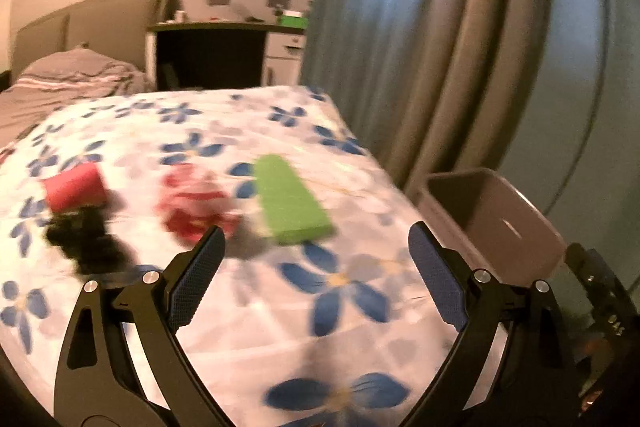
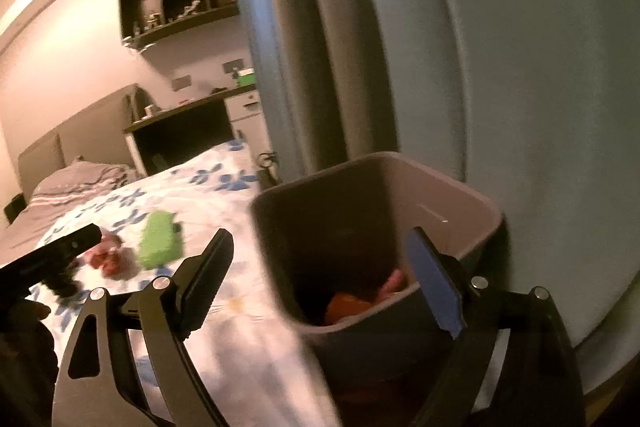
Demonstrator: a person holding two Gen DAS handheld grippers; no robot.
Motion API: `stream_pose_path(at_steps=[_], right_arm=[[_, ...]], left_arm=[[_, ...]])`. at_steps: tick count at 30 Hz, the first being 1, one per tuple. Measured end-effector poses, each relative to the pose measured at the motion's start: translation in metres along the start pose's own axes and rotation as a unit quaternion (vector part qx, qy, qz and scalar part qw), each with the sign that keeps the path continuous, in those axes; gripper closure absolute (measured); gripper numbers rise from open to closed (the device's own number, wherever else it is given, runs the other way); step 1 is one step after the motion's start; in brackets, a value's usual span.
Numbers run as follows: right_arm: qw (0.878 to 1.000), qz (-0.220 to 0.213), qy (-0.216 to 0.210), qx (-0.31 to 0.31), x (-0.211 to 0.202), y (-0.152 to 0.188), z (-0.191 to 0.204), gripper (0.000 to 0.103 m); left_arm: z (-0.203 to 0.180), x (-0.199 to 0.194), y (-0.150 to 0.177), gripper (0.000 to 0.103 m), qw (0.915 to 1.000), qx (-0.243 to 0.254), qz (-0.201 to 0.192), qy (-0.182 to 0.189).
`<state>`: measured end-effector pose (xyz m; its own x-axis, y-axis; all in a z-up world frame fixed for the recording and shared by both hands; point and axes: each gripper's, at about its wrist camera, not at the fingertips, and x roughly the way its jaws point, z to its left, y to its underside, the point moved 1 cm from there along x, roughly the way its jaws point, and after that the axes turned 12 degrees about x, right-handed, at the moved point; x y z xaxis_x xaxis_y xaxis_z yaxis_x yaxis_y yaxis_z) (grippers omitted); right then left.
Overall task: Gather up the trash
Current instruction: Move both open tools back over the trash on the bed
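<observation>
Two tools gape empty, the right tool over a bin holding orange scraps.

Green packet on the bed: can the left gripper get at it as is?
Probably yes. The left gripper is open and empty, the green packet lies just ahead on the bedspread, nothing between them.
</observation>
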<state>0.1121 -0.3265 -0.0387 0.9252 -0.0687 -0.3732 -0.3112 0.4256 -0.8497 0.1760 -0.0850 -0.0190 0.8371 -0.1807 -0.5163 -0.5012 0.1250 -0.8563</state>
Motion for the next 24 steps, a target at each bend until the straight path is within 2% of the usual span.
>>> stream_pose_path(at_steps=[9,15,24], right_arm=[[0.999,0.010,-0.044,-0.022,-0.007,0.015,0.049,0.018],[0.997,0.018,-0.066,-0.037,-0.010,0.027,0.077,0.018],[0.992,0.033,-0.098,-0.076,-0.004,0.043,0.121,0.018]], left_arm=[[0.064,-0.037,0.026,0.012,0.9969,-0.029,-0.006,-0.072],[0.098,-0.056,0.039,0.012,0.9933,-0.055,-0.010,-0.102],[0.130,-0.065,0.047,0.012,0.9884,-0.083,-0.012,-0.127]])
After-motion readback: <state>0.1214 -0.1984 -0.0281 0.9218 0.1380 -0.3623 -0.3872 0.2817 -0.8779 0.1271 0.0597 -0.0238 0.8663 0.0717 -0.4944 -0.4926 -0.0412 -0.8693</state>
